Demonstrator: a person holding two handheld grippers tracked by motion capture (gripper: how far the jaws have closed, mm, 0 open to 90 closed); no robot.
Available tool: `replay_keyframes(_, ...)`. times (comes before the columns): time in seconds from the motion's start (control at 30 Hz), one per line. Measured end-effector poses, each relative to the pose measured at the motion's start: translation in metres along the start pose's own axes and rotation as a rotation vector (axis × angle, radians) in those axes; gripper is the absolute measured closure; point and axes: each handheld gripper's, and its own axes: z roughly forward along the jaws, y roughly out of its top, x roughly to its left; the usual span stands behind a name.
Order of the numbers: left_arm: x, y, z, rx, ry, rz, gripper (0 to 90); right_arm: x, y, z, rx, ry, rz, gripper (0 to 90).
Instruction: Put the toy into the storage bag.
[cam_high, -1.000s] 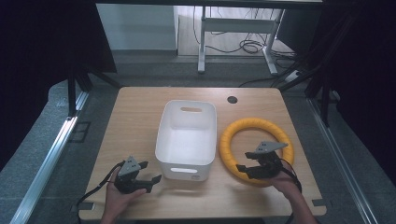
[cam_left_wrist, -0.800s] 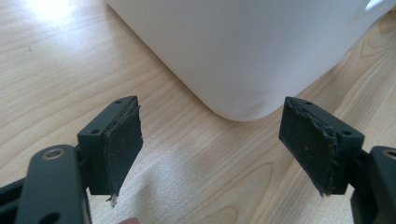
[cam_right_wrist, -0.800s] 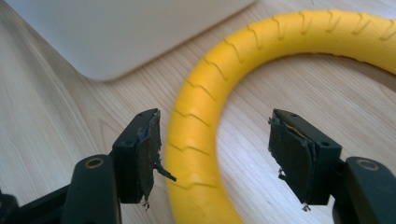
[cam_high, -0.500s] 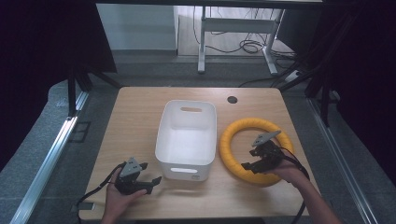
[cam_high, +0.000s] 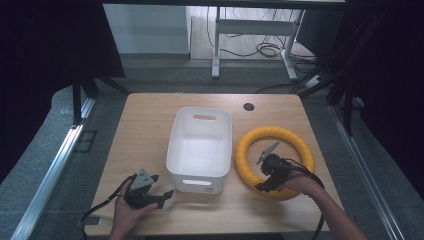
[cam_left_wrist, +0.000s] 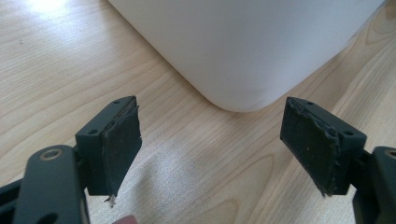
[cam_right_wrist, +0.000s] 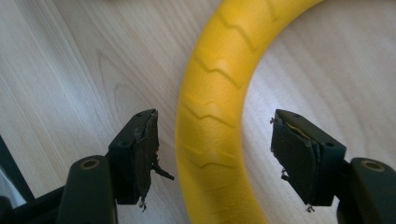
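Right tool jaws just opening, spread astride yellow ridged foam ring, pads clear; left tool spread, empty, near white plastic bin.

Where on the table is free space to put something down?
Bare wood lies left of the white bin, and along the far edge beside the dark round hole. The near right is crowded: the yellow ring and the right gripper occupy it.

Yellow ribbed ring, flat on table, beside white bin
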Motion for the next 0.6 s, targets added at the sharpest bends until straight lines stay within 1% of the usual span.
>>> replay_keyframes(0.03,0.0,0.0,0.0,-0.002,0.0,-0.001,20.4,0.001,0.001,0.003,0.019,-0.006,-0.004,32.8)
replay_keyframes(0.07,0.0,0.0,0.0,-0.002,0.0,-0.001,20.4,0.001,0.001,0.003,0.019,-0.006,-0.004,32.8)
replay_keyframes(0.1,0.0,0.0,0.0,-0.003,0.001,-0.001,20.4,0.004,0.001,0.009,0.044,-0.008,-0.014,32.8)
replay_keyframes(0.13,0.0,0.0,-0.001,-0.003,0.001,-0.001,20.4,0.004,0.001,0.009,0.044,-0.008,-0.014,32.8)
replay_keyframes(0.17,0.0,0.0,0.0,-0.005,0.002,-0.007,20.4,0.004,0.002,0.012,0.059,-0.01,-0.016,32.9)
replay_keyframes(0.2,0.0,0.0,0.0,-0.003,0.002,-0.006,20.3,0.006,0.003,0.018,0.089,-0.015,-0.028,33.0)
replay_keyframes(0.27,0.0,0.0,0.001,-0.001,0.003,-0.007,20.3,0.006,0.004,0.024,0.114,-0.019,-0.045,33.4)
replay_keyframes(0.3,-0.001,0.0,0.001,0.0,0.004,-0.007,20.2,0.007,0.006,0.028,0.138,-0.021,-0.047,34.4)
replay_keyframes(0.37,-0.001,0.0,0.001,0.002,0.004,-0.006,20.2,0.008,0.008,0.03,0.143,-0.021,-0.043,34.7)
replay_keyframes(0.43,-0.001,0.0,0.001,0.002,0.005,-0.005,20.2,0.007,0.01,0.034,0.154,-0.021,-0.052,36.1)
replay_keyframes(0.47,-0.001,0.0,0.001,0.002,0.004,-0.005,20.2,0.007,0.01,0.036,0.164,-0.02,-0.053,36.6)
replay_keyframes(0.5,-0.001,0.0,0.001,0.003,0.003,-0.003,20.1,0.007,0.012,0.038,0.186,-0.026,-0.052,38.1)
replay_keyframes(0.6,-0.001,-0.001,0.001,0.006,0.004,-0.002,20.1,0.007,0.014,0.04,0.189,-0.027,-0.052,40.3)
